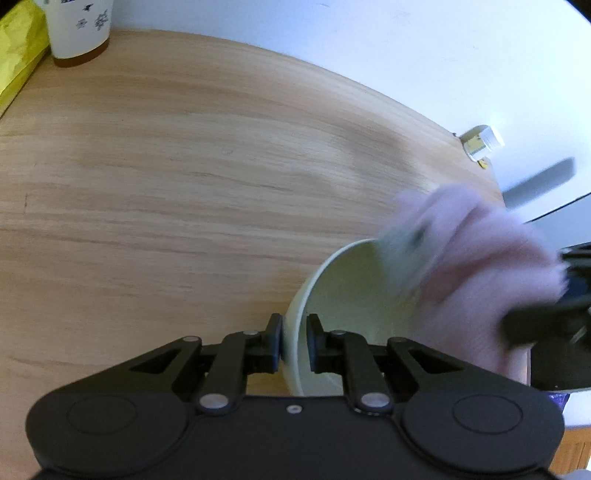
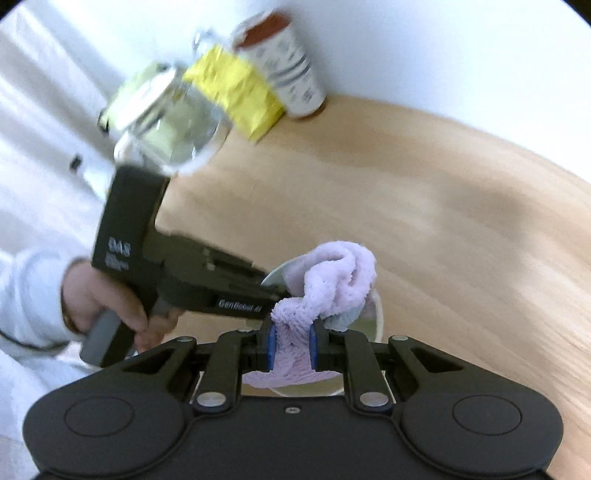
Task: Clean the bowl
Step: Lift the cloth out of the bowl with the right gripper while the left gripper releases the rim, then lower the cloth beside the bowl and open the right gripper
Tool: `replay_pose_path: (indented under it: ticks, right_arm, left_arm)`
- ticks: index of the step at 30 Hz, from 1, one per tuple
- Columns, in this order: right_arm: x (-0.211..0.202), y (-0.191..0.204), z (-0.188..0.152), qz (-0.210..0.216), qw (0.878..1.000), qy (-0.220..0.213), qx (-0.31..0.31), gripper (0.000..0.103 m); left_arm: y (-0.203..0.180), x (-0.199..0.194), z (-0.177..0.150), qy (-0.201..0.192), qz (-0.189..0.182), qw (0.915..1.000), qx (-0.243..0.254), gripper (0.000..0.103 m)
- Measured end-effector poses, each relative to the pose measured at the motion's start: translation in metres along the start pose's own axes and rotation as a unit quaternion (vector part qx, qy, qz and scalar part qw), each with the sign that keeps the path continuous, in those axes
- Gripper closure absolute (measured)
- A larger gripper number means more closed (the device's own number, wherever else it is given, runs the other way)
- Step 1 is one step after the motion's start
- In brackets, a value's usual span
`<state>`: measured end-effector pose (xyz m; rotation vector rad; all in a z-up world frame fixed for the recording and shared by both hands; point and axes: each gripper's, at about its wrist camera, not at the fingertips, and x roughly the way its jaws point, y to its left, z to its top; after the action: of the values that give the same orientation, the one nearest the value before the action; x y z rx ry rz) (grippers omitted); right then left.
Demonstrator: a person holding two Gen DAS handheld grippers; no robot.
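Bowl (image 1: 343, 295) is pale cream and sits tipped on the wooden table (image 1: 184, 184), near its right edge in the left wrist view. Left gripper (image 1: 295, 341) has its jaws pinching the bowl's rim, one finger outside the wall and one inside, so the bowl is held up on its side with the opening facing right.

Cloth (image 2: 325, 291) is fluffy and lilac (pretty blurred in the left view), and it's bunched up at the bowl's mouth, partly inside it. Right gripper (image 2: 291, 347) has its jaws squeezed on a fold of that cloth, blue pads pressing it from both sides, with the rest of the cloth spilling out past the fingertips over the rim.

In the right wrist view you can see a hand (image 2: 107, 295) in a white sleeve (image 2: 29, 288) gripping the left gripper's handle.

Further back on the table there's a white patterned cup (image 1: 79, 29) with a brown base, a yellow packet (image 2: 236, 92) just beside it, and a clear glass jar (image 2: 166, 125) next to the packet (too blurry to tell more). A small white-capped bottle (image 1: 482, 142) lies at the table's far right edge.
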<state>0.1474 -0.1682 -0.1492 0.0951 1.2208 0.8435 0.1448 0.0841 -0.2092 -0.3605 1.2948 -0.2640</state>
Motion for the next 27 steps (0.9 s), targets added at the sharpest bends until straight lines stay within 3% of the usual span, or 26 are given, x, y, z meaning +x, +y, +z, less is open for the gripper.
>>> replay_pose_path:
  ticks: [2, 5, 7, 9, 11, 13, 15, 18, 24, 27]
  right_arm:
    - [-0.028, 0.000, -0.008, -0.011, 0.999, -0.032, 0.015, 0.084]
    - [-0.051, -0.008, 0.001, -0.028, 0.997, -0.072, 0.032, 0.084]
    - [-0.066, -0.016, -0.004, -0.044, 0.993, -0.100, 0.050, 0.084]
    - [-0.073, -0.026, -0.007, -0.058, 0.989, -0.117, 0.067, 0.084]
    - [-0.079, -0.039, -0.016, -0.075, 0.985, -0.127, 0.086, 0.084]
    - [-0.081, -0.048, -0.025, -0.091, 0.984, -0.126, 0.091, 0.084]
    - [-0.075, -0.057, -0.033, -0.103, 0.982, -0.117, 0.102, 0.084]
    - [-0.066, -0.074, -0.042, -0.125, 0.980, -0.103, 0.113, 0.084]
    - [-0.042, -0.098, -0.051, -0.166, 0.974, -0.071, 0.137, 0.078]
    - [-0.038, -0.100, -0.053, -0.176, 0.970, -0.083, 0.148, 0.065]
  left_arm:
    - [-0.001, 0.000, 0.000, -0.001, 0.002, 1.0000, -0.007, 0.088]
    - [-0.003, -0.002, 0.000, -0.004, 0.005, 0.9998, -0.016, 0.067]
    - [-0.004, -0.004, -0.001, -0.008, 0.006, 0.9997, -0.023, 0.059]
    - [-0.005, -0.005, -0.002, -0.011, 0.008, 0.9994, -0.032, 0.043]
    - [-0.006, -0.006, -0.002, -0.011, 0.013, 0.9990, -0.040, 0.041]
    - [-0.007, -0.008, -0.003, -0.013, 0.018, 0.9986, -0.048, 0.031]
    - [-0.009, -0.010, -0.004, -0.018, 0.029, 0.9978, -0.058, 0.014]
    - [-0.014, -0.017, -0.006, -0.030, 0.046, 0.9963, -0.066, 0.003]
    - [-0.029, -0.036, -0.012, -0.055, 0.066, 0.9938, -0.071, 0.001]
    - [-0.036, -0.045, -0.018, -0.064, 0.078, 0.9926, -0.069, 0.001]
